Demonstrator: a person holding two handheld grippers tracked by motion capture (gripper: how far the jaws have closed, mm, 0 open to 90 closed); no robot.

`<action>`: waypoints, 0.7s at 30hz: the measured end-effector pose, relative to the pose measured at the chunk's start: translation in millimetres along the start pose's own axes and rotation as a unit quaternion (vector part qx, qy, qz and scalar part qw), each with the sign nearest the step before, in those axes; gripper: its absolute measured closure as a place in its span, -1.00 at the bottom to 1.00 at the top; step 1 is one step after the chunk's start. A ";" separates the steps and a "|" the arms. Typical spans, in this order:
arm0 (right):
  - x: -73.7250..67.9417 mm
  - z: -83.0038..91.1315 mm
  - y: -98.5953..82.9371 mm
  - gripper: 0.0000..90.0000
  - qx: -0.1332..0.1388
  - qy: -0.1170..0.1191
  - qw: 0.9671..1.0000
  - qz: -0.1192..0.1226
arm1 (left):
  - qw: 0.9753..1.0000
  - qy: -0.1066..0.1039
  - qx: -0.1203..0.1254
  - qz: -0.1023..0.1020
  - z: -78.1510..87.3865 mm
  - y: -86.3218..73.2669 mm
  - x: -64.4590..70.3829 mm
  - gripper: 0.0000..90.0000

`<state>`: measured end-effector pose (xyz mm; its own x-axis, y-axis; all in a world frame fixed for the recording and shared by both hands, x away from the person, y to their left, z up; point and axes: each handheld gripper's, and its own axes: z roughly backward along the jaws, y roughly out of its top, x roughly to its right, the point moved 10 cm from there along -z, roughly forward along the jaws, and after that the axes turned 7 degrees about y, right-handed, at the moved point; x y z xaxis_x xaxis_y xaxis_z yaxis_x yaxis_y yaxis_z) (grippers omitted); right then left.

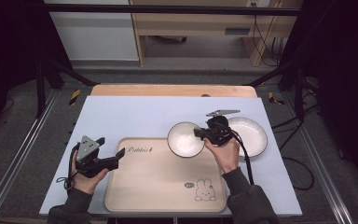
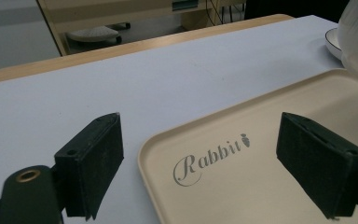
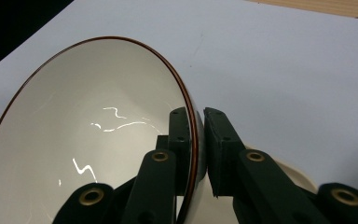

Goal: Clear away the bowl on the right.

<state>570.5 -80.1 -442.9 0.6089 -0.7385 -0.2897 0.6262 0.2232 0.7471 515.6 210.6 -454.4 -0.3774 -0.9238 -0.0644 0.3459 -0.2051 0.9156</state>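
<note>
Over the far right corner of the beige tray (image 1: 158, 186), the right gripper (image 1: 200, 133) carries a white bowl (image 1: 185, 139) by its rim. The right gripper view shows how: one jaw lies inside the bowl (image 3: 88, 140), the other outside, and the two are pinched close on the thin dark-edged wall between them. The bowl hangs tilted in that view, its glossy inside turned toward the camera. From the high view it overlaps the tray's far right edge, part of it above the tray and part above the pale blue worktop (image 1: 135, 114); whether it touches the tray cannot be told.

Just beside the right gripper, on its far side from the bowl, a white plate (image 1: 251, 135) with a dark rim rests on the worktop, off the tray.

At the tray's left edge, the left gripper (image 1: 109, 158) is held low in the person's left hand (image 1: 86, 179), pointing toward the tray. Its jaws stand wide apart with nothing between them; in the left gripper view they frame the tray's near corner and the printed word "Rabbit" (image 2: 212, 158). A small rabbit drawing (image 1: 205, 190) marks the tray's near right corner.
</note>
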 end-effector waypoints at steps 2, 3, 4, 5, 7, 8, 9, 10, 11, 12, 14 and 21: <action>-2.7 -4.5 0.0 0.82 -0.003 0.004 1.000 0.001 | 1.000 0.000 0.000 0.000 0.1 0.1 0.1 -0.68; -4.2 -6.7 -0.1 0.82 -0.005 0.006 1.000 -0.002 | 1.000 -0.001 0.000 0.001 0.2 0.1 0.1 -0.68; -4.7 -8.3 -0.3 0.82 -0.005 0.006 1.000 -0.001 | 1.000 0.000 0.000 0.000 0.2 0.1 0.0 -0.68; -4.7 -8.3 -0.3 0.82 -0.005 0.006 1.000 -0.001 | 1.000 0.000 0.000 0.000 0.2 0.1 0.0 -0.68; -6.3 -14.3 -1.6 0.82 -0.011 0.007 1.000 0.002 | 1.000 -0.001 0.000 0.001 0.3 0.1 0.1 -0.68; -6.3 -14.3 -1.6 0.82 -0.011 0.007 1.000 0.002 | 1.000 -0.001 0.000 0.001 0.3 0.2 0.2 -0.68; -7.7 -17.6 -2.4 0.82 -0.013 0.010 1.000 0.000 | 1.000 -0.001 0.000 0.001 0.4 0.2 0.4 -0.68; -7.9 -19.1 -3.3 0.82 -0.015 0.010 1.000 -0.001 | 1.000 -0.001 0.001 0.001 0.5 0.4 0.5 -0.68; -7.9 -19.1 -3.3 0.82 -0.015 0.010 1.000 -0.001 | 1.000 -0.001 0.001 0.001 0.5 0.4 0.5 -0.68; -8.1 -22.2 -4.4 0.82 -0.018 0.008 1.000 -0.001 | 1.000 -0.001 0.000 0.000 0.2 0.1 0.2 -0.68; -9.0 -25.6 -6.1 0.82 -0.022 0.009 1.000 0.000 | 1.000 -0.001 0.000 0.000 0.1 -0.1 0.1 -0.68; -11.5 -38.6 -13.3 0.82 -0.039 0.011 0.999 0.002 | 1.000 -0.002 0.000 -0.001 0.0 -0.2 1.0 -0.68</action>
<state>574.0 -50.0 -472.6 0.6205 -0.7242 -0.3008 0.6597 0.2746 0.6996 515.1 209.7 -454.6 -0.3807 -0.9224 -0.0649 0.3458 -0.2071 0.9152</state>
